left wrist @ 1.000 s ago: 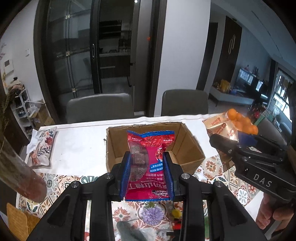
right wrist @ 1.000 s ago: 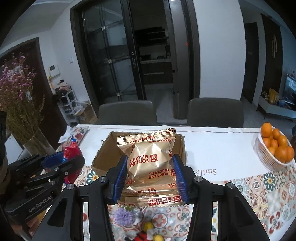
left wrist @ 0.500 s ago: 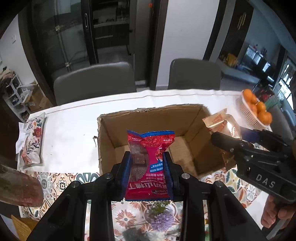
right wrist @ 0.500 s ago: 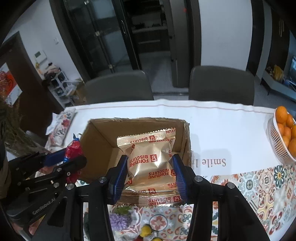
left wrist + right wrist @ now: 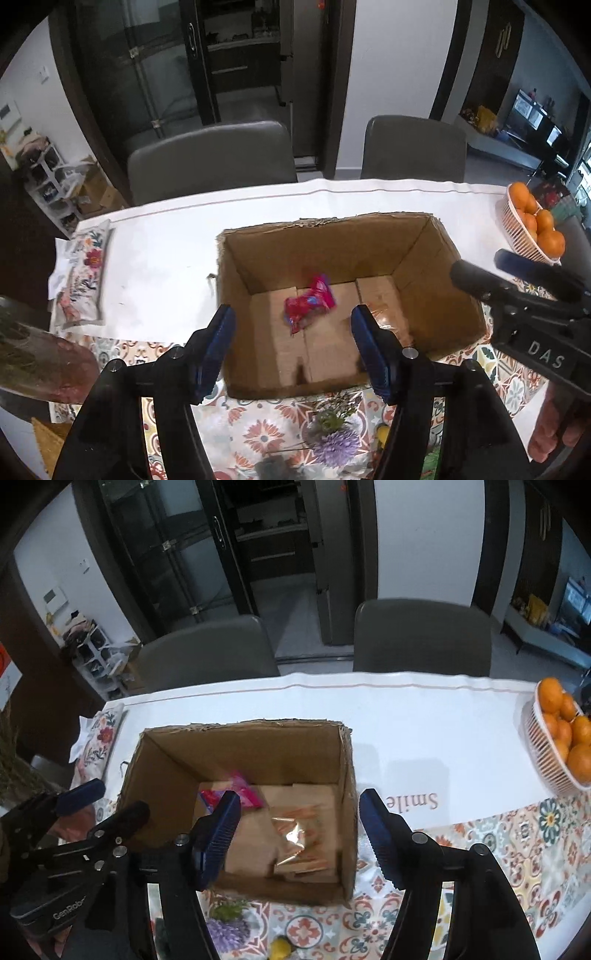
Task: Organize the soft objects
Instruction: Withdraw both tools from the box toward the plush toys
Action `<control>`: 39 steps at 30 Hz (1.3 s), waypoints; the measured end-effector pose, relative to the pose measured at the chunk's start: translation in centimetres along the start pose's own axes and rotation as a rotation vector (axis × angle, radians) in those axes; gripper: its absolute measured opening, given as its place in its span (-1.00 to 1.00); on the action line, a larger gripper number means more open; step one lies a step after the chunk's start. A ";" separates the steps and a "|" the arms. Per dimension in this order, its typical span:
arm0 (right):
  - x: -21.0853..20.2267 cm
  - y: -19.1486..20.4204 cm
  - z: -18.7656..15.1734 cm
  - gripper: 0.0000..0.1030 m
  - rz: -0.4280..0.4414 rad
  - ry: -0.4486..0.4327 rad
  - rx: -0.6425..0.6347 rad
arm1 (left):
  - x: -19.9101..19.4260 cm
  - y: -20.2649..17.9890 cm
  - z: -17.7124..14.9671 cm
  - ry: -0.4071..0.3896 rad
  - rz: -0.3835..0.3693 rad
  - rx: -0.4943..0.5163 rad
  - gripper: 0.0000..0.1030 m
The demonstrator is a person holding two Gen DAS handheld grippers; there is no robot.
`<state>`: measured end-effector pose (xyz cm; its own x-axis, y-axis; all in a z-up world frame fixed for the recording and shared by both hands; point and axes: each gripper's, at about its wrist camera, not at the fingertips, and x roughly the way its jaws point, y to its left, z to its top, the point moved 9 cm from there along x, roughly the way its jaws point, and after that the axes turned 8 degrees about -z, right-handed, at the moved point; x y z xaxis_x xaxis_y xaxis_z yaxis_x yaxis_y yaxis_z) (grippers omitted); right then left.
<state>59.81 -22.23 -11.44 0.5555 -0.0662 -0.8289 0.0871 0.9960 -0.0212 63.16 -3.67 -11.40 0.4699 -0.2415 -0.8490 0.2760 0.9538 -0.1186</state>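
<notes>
Snack packets lie inside the open cardboard box (image 5: 332,236) on the table. From the left wrist camera, the red packet (image 5: 309,303) rests crumpled on the box floor, near the middle and slightly tilted; a gold biscuit packet (image 5: 388,317) shows only as a glinting corner by the right inner wall, partly hidden behind the right finger; the left gripper (image 5: 300,350) hangs above the near edge of the box with its blue-padded fingers (image 5: 218,343) spread wide and nothing between them; the right gripper (image 5: 517,284) reaches in from the right side over the box's right wall, its tips apart and bare. A floral pouch (image 5: 83,280) lies on the white cloth well left of the box; a basket of oranges (image 5: 532,225) stands at the far right edge of the table.

From the right wrist camera, the cardboard box (image 5: 236,734) sits just ahead; the gold biscuit packet (image 5: 299,834) lies flat on the floor toward the right wall, blurred; the red packet (image 5: 236,794) lies beside it to the left, partly covered by the left finger; the right gripper (image 5: 299,834) holds its fingers (image 5: 376,830) wide apart and bare above the box; the left gripper (image 5: 107,805) shows at the left, tips parted; the basket of oranges (image 5: 546,746) stands at the right; the floral pouch (image 5: 99,742) lies beyond the box's left corner.
</notes>
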 end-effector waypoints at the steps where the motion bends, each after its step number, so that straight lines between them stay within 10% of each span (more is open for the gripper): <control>1: -0.6 0.0 0.0 0.32 -0.006 -0.015 -0.002 | -0.5 0.2 -0.2 -0.005 0.017 0.000 0.25; 18: -9.4 0.3 -4.3 0.32 -0.043 -0.162 -0.008 | -8.1 0.6 -5.9 -0.083 0.095 -0.002 0.29; 39: -9.8 2.0 -15.6 0.32 0.017 0.006 0.028 | -9.9 0.8 -16.5 -0.011 0.048 -0.041 0.34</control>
<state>41.61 -18.69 -12.09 0.5523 -0.0484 -0.8322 0.1004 0.9949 0.0088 44.90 2.42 -11.61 0.4906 -0.1975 -0.8487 0.2190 0.9707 -0.0993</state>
